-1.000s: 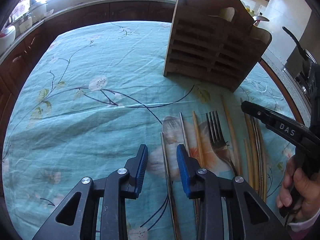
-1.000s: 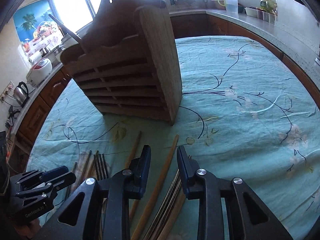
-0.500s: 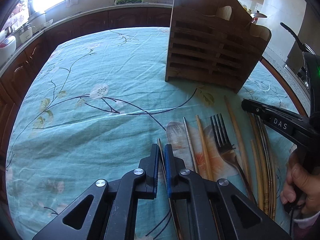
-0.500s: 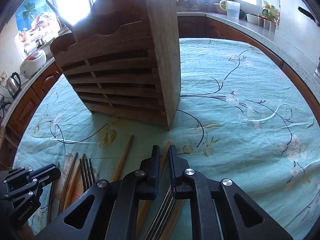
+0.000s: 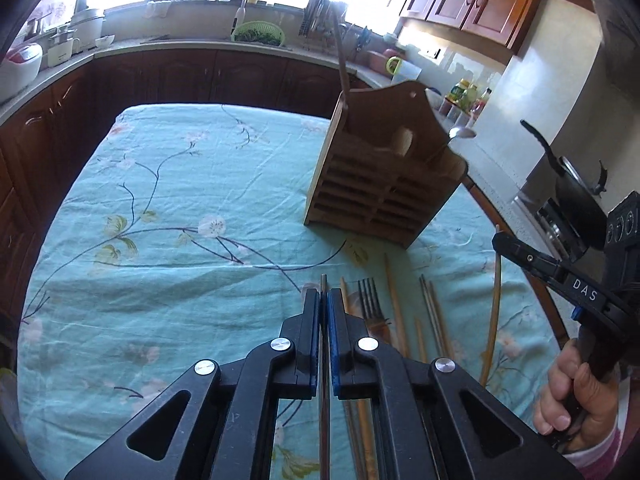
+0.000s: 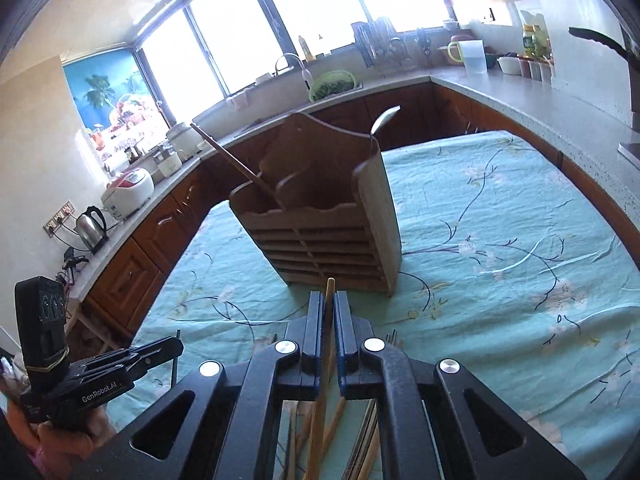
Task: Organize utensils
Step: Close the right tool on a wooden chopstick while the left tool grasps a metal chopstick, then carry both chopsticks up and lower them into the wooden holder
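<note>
Above the bench (image 5: 168, 184), both claws are loaded: left claw (image 5: 324, 308) pressed together on a thin metal chopstick (image 5: 323, 280), tip poking just past the pads; right claw (image 6: 329, 312) pinching a wooden chopstick (image 6: 329, 286), which from the left view hangs steeply with its low end near the cloth. Wooden holder (image 5: 380, 184) stands upright toward the far right of the bench, ahead of both claws, already carrying a wooden stick (image 5: 340, 48) in its left slot and a spoon (image 5: 462, 133) in the right one. Fork (image 5: 370, 294) and the other loose chopsticks (image 5: 434, 312) lie flat on the cloth between claws and holder. My take: the step is carry-and-drop into the holder. Do it one claw at a time so the sticks don't cross. Lift clear of the rim, turn each stick near vertical, line the lower tip over an open slot, lower it inside before releasing. Grip is near one end, so expect swing; move slowly. Avoid knocking the spoon handle.
</note>
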The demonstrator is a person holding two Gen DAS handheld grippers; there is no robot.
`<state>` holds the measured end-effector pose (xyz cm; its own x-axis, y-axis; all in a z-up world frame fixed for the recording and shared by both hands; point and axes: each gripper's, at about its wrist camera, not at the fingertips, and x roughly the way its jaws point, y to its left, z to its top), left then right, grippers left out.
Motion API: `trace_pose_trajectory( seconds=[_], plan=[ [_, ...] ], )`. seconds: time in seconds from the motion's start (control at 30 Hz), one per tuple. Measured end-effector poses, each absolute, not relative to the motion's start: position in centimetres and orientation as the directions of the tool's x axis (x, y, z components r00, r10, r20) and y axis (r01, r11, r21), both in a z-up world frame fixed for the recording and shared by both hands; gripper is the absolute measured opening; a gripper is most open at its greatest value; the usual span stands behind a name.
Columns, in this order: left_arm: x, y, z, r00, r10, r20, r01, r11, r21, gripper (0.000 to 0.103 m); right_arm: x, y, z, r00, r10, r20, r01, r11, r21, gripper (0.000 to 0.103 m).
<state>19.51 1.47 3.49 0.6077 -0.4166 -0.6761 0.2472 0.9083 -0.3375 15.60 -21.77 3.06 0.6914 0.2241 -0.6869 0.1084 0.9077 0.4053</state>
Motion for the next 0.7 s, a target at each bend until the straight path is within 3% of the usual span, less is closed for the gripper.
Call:
trace_pose_trajectory(
  seconds=[0.33, 0.7],
  plan=[
    [13.6, 4.8, 9.4, 0.692, -0.472, -0.546, 0.305, 0.877, -0.371, 0.002, 12.9, -21.8, 9.5, 0.788, 0.218, -0.576, 0.052, 0.908, 0.416, 0.005],
    [12.3, 5.7, 10.3, 0.722, -0.48, -0.498, 0.314, 0.869, -0.381, 0.002, 11.8, -22.9, 11.3, 0.825, 0.199, -0.529, 0.046, 0.909, 0.414, 0.005]
  ],
)
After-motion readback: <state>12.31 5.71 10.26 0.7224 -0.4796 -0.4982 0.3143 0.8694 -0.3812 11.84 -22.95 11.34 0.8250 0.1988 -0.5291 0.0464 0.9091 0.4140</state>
